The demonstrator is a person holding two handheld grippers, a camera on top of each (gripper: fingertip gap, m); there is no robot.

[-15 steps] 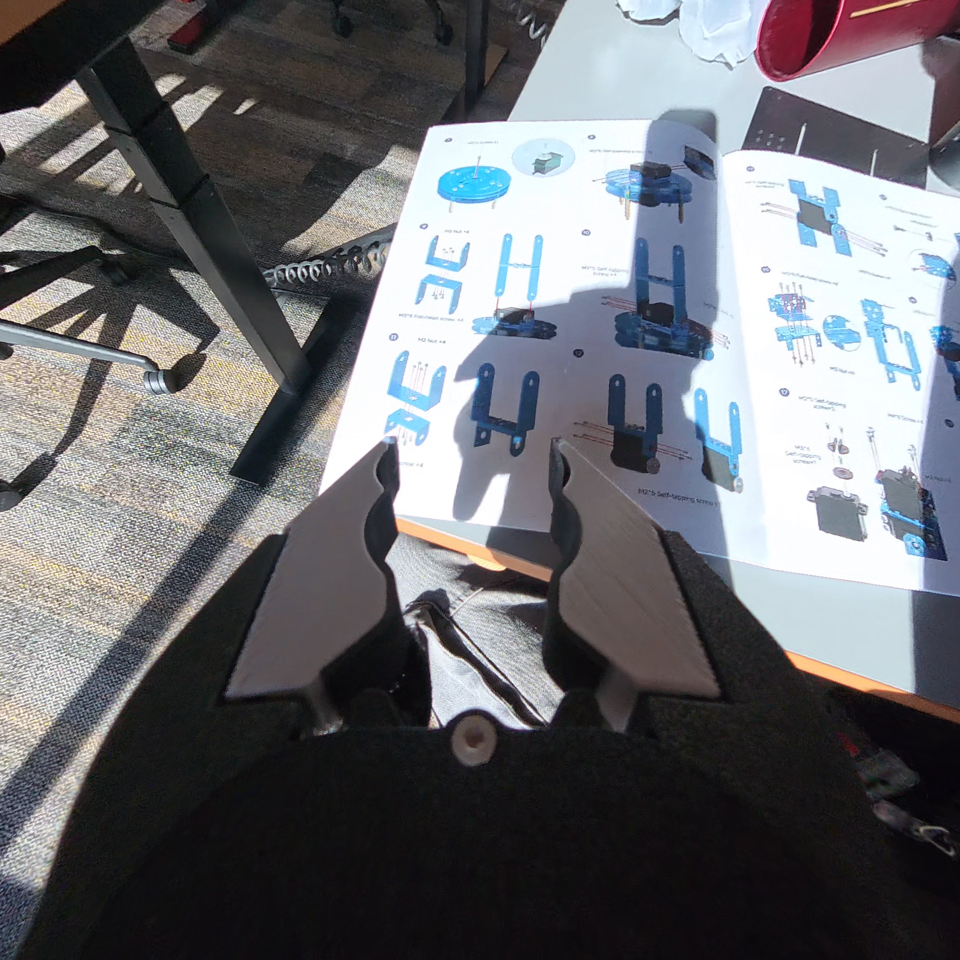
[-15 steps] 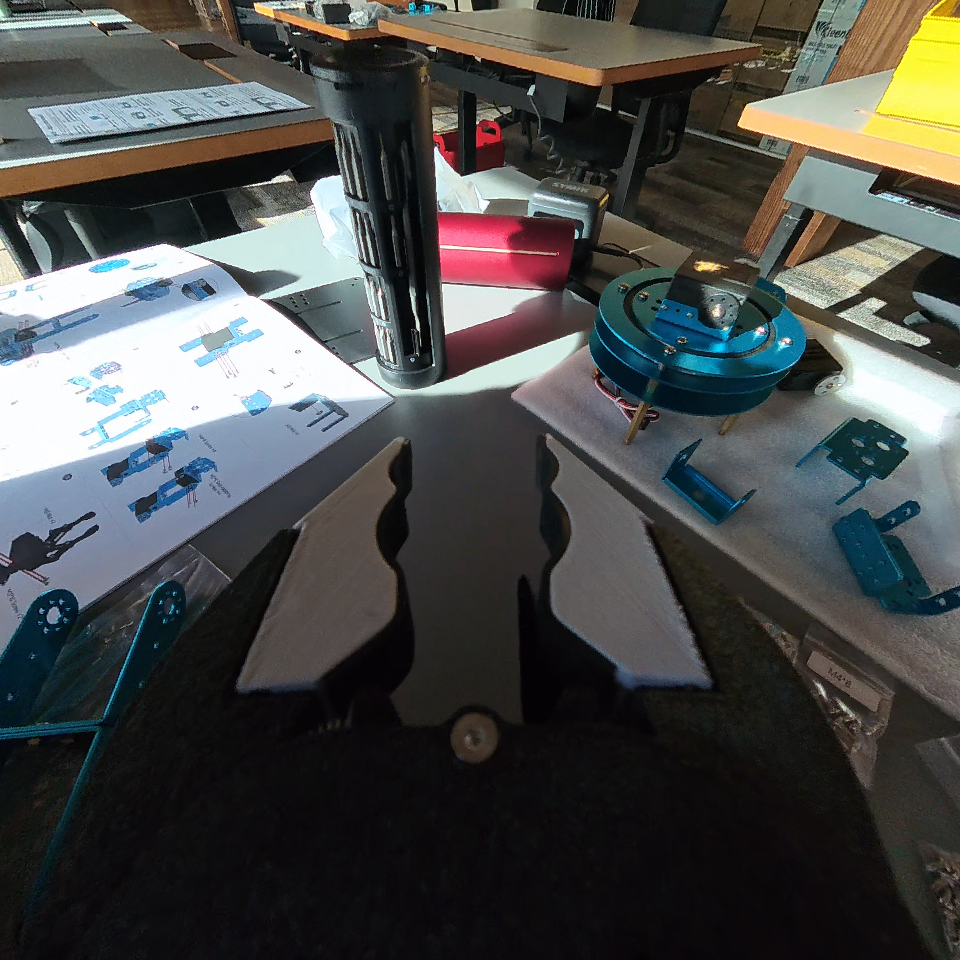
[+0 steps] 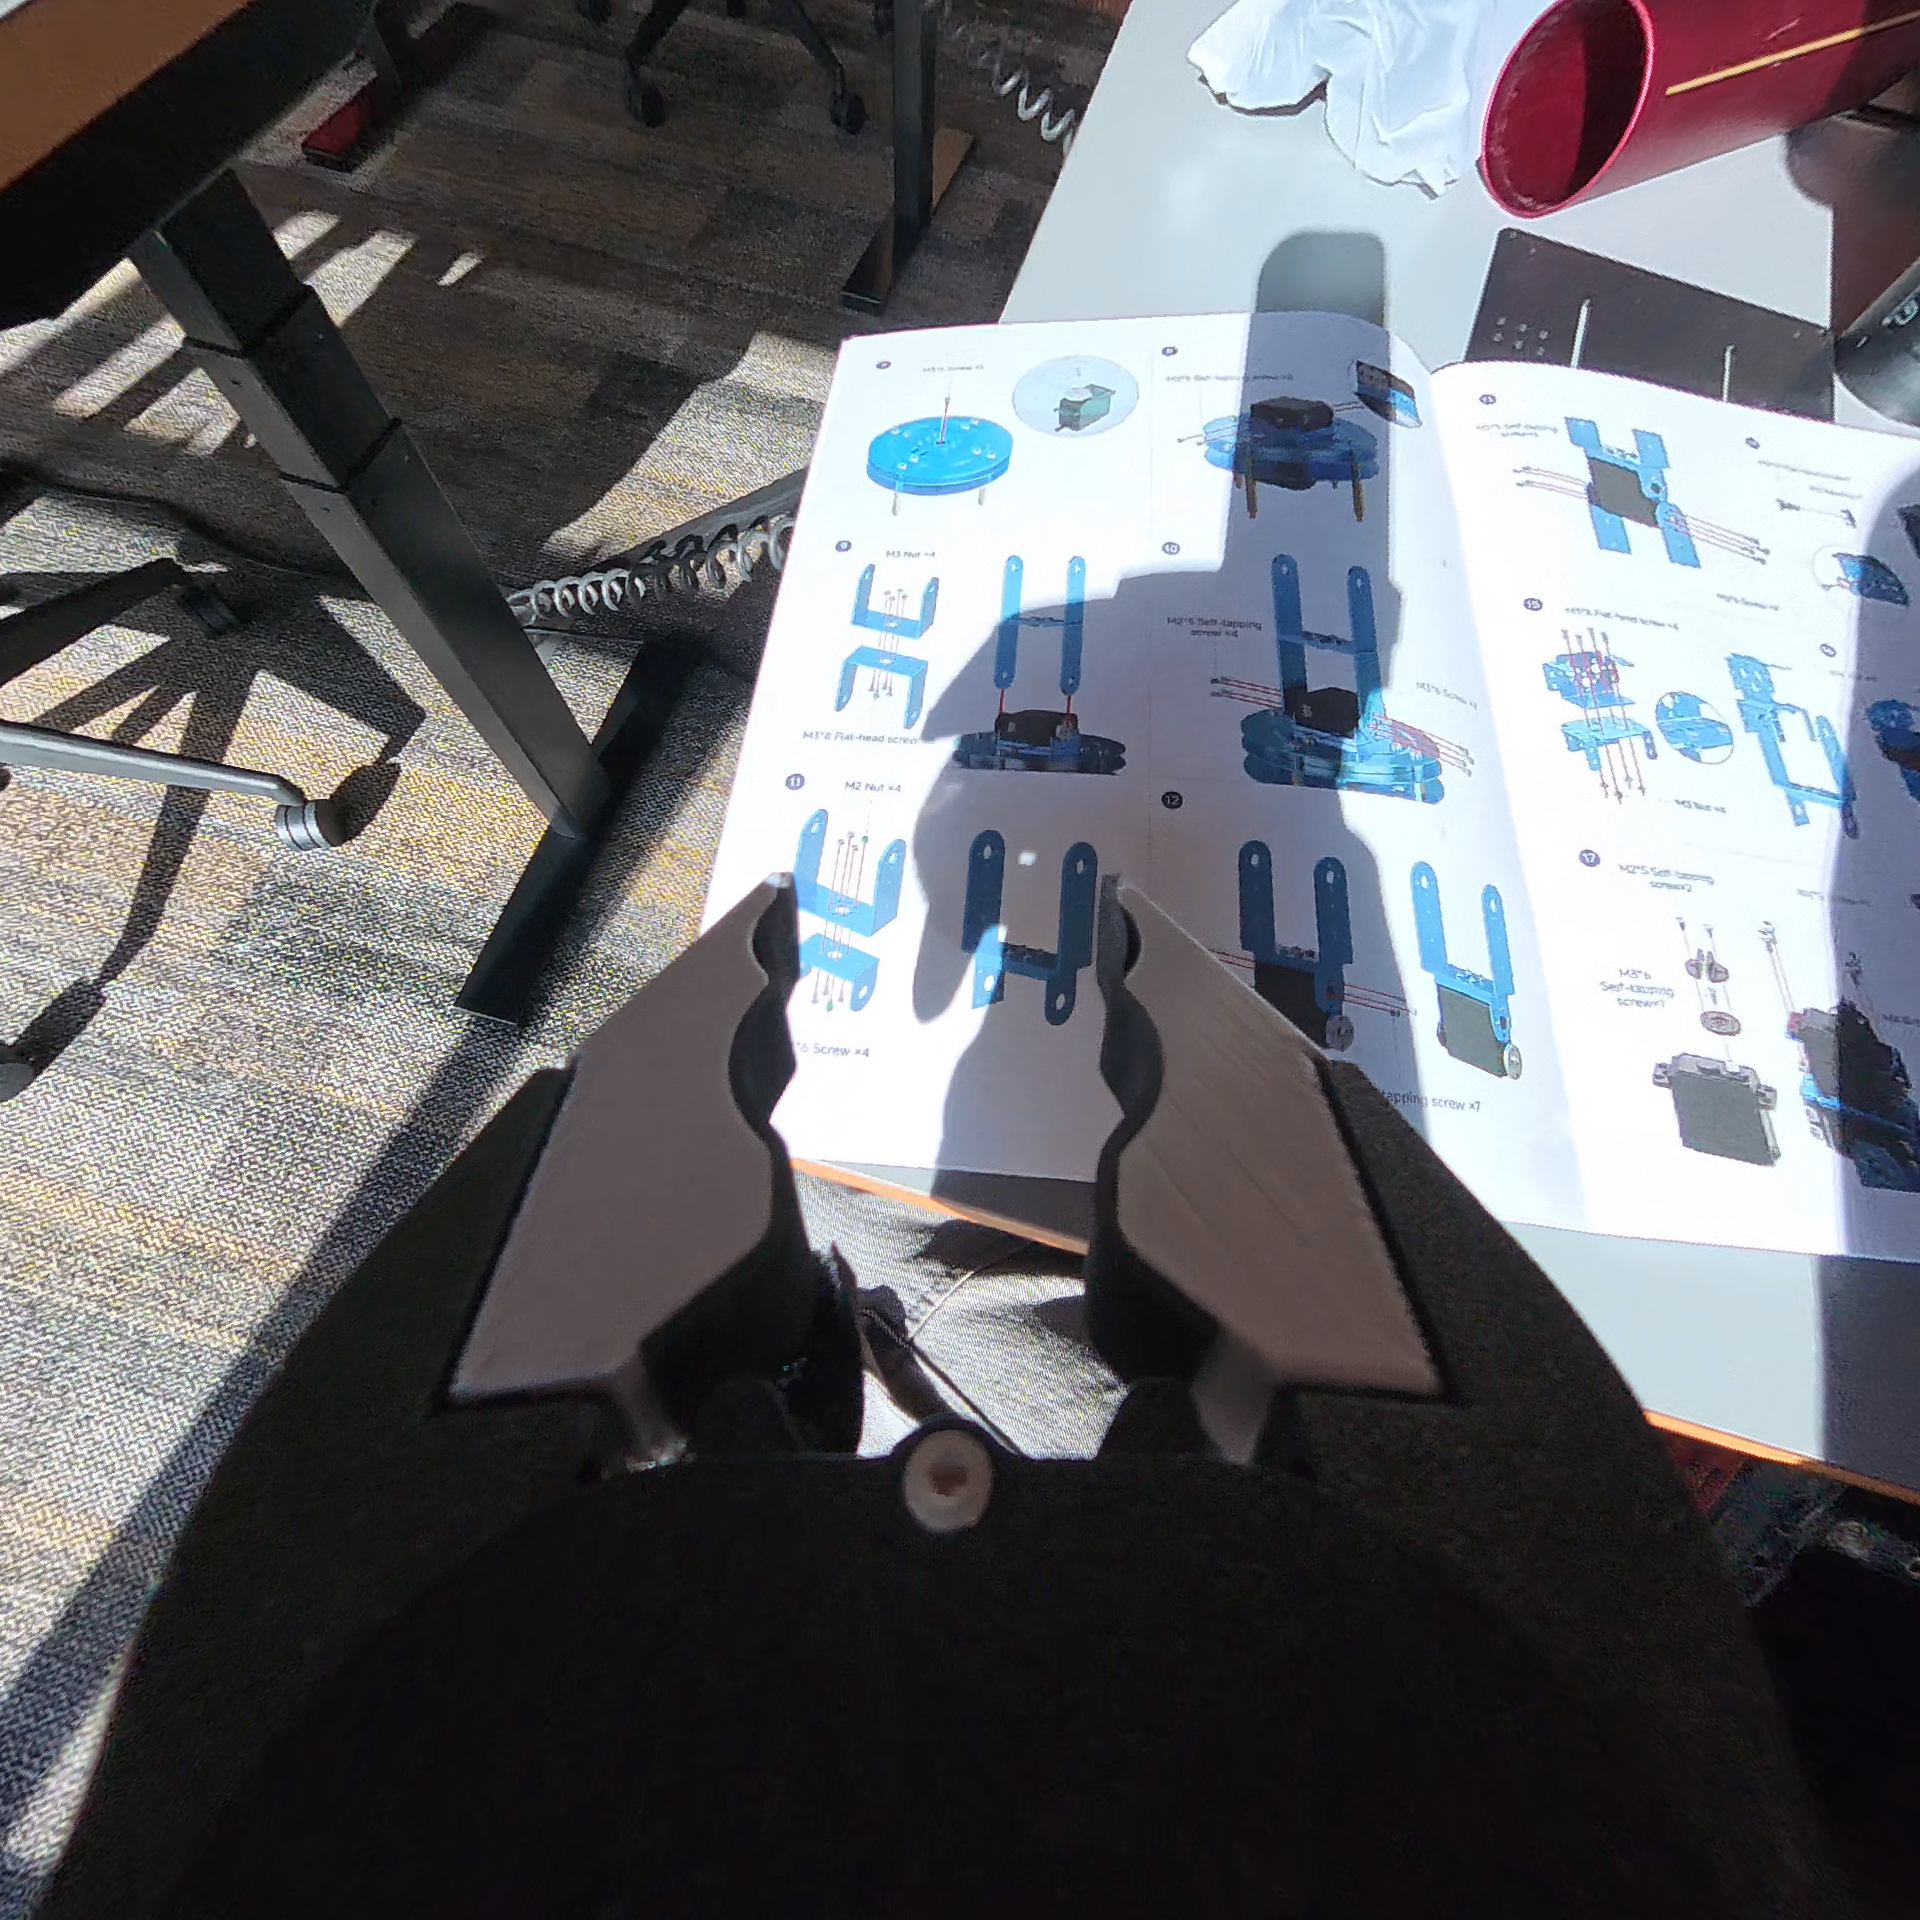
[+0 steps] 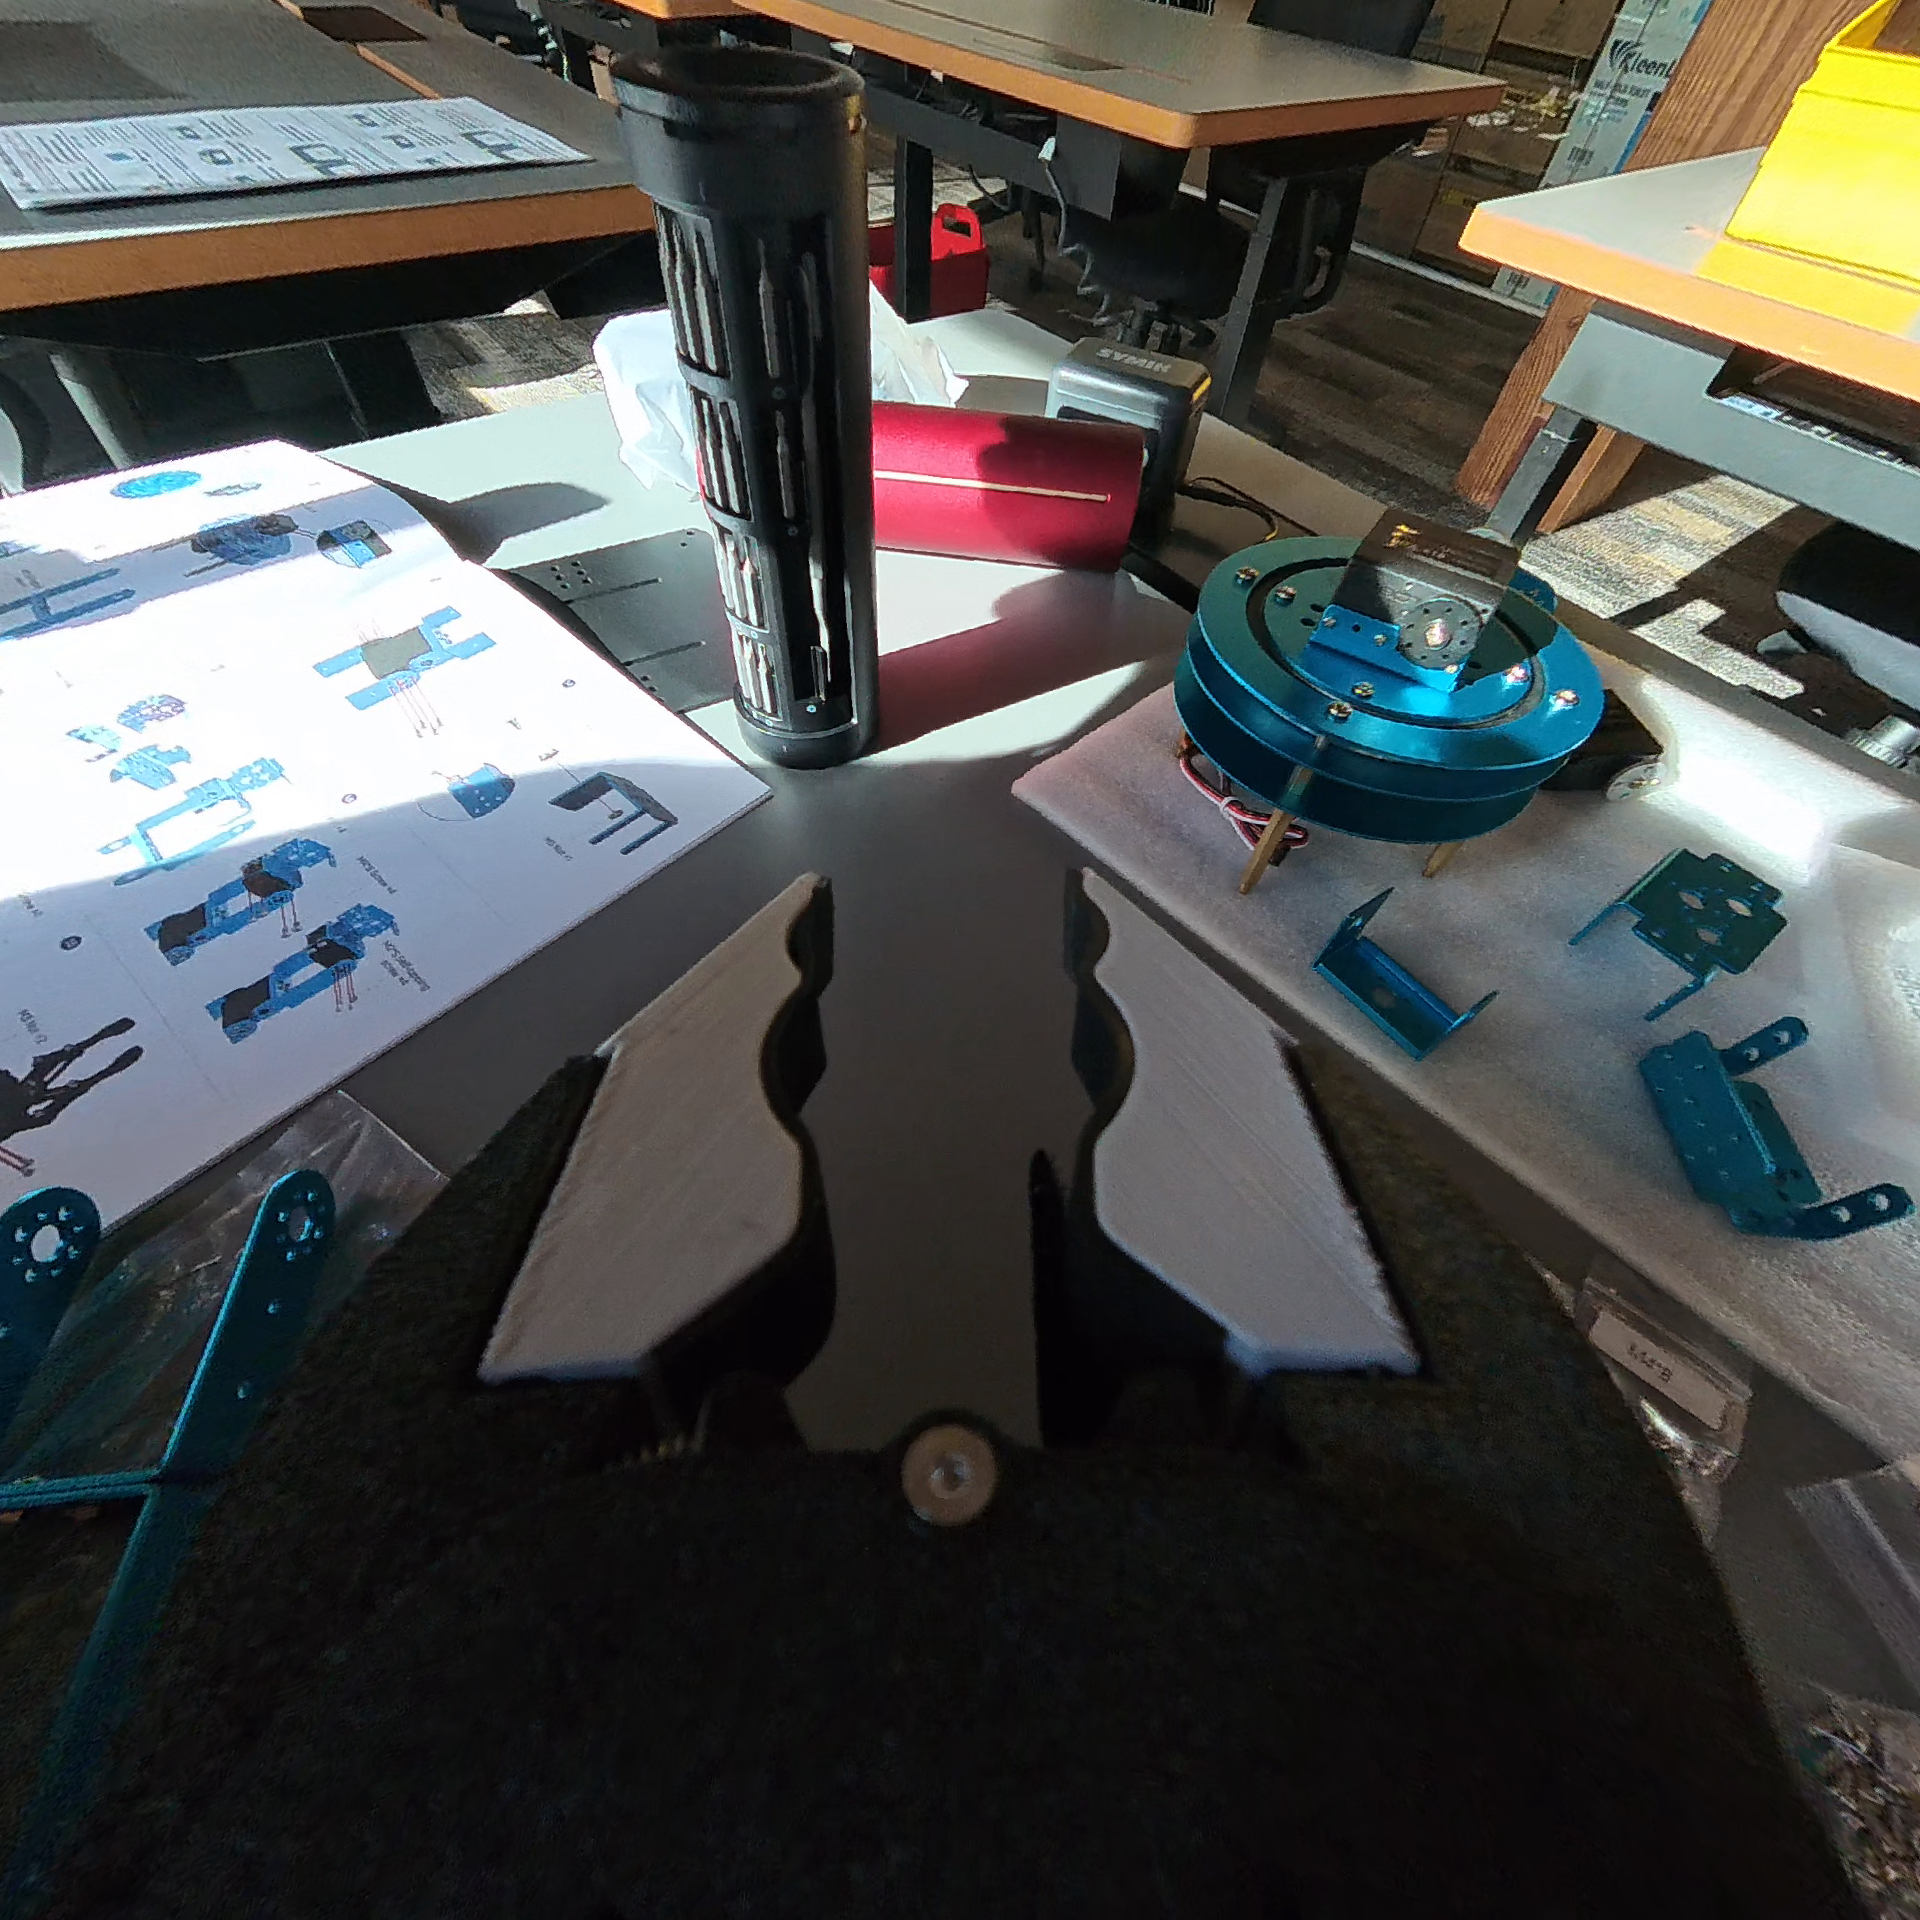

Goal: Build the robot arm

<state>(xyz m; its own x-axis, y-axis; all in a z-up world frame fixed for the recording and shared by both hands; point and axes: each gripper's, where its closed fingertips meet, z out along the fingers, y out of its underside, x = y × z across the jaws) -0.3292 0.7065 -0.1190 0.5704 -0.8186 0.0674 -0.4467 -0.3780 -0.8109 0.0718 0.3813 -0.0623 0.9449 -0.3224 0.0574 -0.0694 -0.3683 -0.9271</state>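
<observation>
Both grippers have barely shifted in the last half second. Left gripper [image 3: 940, 899] hangs with jaws released and empty over the near edge of the worktop [image 4: 935, 831], above the open instruction booklet [image 3: 1195, 727]. Right gripper [image 4: 945, 899], jaws likewise apart, hovers over bare worktop between the booklet and the foam sheet [image 4: 1558, 1039] bearing a blue round base [image 4: 1382, 707] and what look like small brackets. Beyond stands a black cylinder [image 4: 769, 416].

Printed booklet [image 3: 1299, 748] (perhaps assembly steps), labelled bag [image 4: 1662, 1377]
</observation>
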